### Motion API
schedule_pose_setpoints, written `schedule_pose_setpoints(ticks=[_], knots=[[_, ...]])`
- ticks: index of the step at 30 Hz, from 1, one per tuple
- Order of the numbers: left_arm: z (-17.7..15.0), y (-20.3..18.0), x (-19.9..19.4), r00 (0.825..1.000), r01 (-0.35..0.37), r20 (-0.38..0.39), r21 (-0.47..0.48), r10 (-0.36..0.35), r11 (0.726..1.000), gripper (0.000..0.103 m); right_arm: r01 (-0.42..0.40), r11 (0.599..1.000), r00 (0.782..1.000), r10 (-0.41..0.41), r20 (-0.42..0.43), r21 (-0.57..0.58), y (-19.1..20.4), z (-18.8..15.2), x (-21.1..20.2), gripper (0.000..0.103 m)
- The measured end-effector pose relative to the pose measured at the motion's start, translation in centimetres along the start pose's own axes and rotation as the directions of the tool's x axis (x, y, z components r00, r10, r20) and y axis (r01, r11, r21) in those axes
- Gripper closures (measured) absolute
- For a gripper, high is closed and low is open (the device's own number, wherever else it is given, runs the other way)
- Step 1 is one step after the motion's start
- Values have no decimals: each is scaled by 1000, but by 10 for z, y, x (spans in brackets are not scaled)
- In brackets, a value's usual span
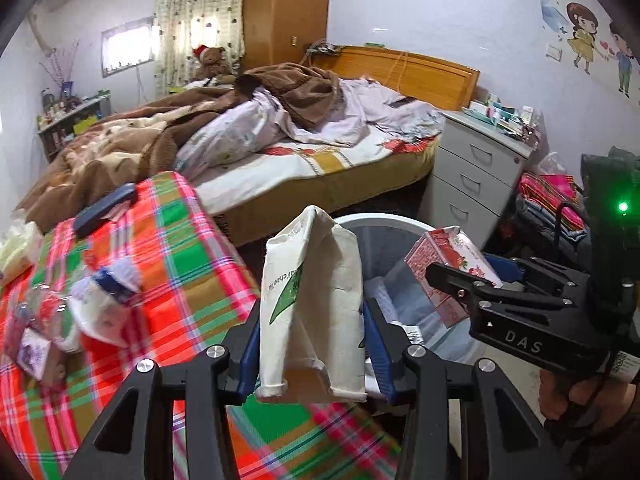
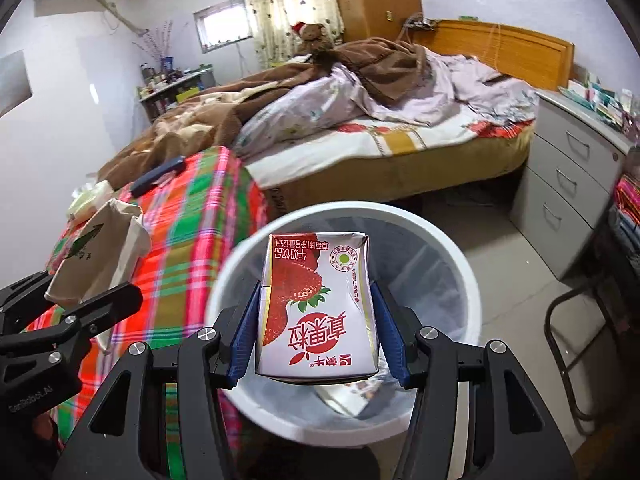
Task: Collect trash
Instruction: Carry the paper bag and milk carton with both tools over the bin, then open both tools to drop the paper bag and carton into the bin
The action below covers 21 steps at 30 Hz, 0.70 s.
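Held tight: a strawberry milk box (image 2: 318, 308) in the right gripper (image 2: 318, 336) over the white bin (image 2: 468, 280) at picture middle, a squashed cream carton (image 1: 312, 308) in the left gripper (image 1: 312, 344) beside it, neither dropped yet, more wrappers (image 1: 100, 304) left on the checked cloth (image 1: 176, 248), lower left.

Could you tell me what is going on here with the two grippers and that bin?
A person is clearing trash with a handheld gripper in each hand. The right gripper is clamped on a strawberry milk carton held over the open white trash bin. The left gripper grips a white paper bag with green print beside the plaid-covered table, near the bin's rim. More wrappers lie on that table.
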<state>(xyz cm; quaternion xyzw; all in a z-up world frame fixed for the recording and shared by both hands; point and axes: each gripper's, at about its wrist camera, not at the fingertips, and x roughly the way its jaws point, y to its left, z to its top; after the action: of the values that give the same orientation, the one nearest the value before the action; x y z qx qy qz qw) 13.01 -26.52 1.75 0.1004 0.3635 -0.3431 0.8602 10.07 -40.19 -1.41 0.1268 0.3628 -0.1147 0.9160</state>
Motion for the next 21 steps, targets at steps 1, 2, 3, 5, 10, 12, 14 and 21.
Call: schedule_pose_setpoints(ticks=[1,2,3,5,10,12,14,21], knots=[[1,-3,5,1000,0,-8,0,0,1000,56,4,1000,1000,-4,-7,3,-3,-1,2,47],[2,-5,10,1000,4,-12,3,-4,1000,56,10,1000,1000,-10,-13,6,-7,-1,4,47],[3,-7,16,1000,15,-18,3,-15,1000,56,16,1000,1000,-16,-18,9,-10,-2,6,47],[5,-11,27,999,37,-36,-7,-38,999,56,19,1000,999,-18,-35,19,-18,-2,12,47],[5,-21,44,998,45,-53,5,-45,999,56,15,999,998,-12,-67,44,-32,-6,21,47],[6,-23,48,998,44,-55,6,-44,999,56,22,999,997,-18,-81,48,-35,-7,24,47],[6,-23,52,997,55,-61,-3,-55,998,54,18,999,996,-14,-93,47,-37,-8,26,47],[7,-18,53,997,60,-55,-27,-62,998,38,23,999,995,-19,-94,43,-38,-9,25,45]])
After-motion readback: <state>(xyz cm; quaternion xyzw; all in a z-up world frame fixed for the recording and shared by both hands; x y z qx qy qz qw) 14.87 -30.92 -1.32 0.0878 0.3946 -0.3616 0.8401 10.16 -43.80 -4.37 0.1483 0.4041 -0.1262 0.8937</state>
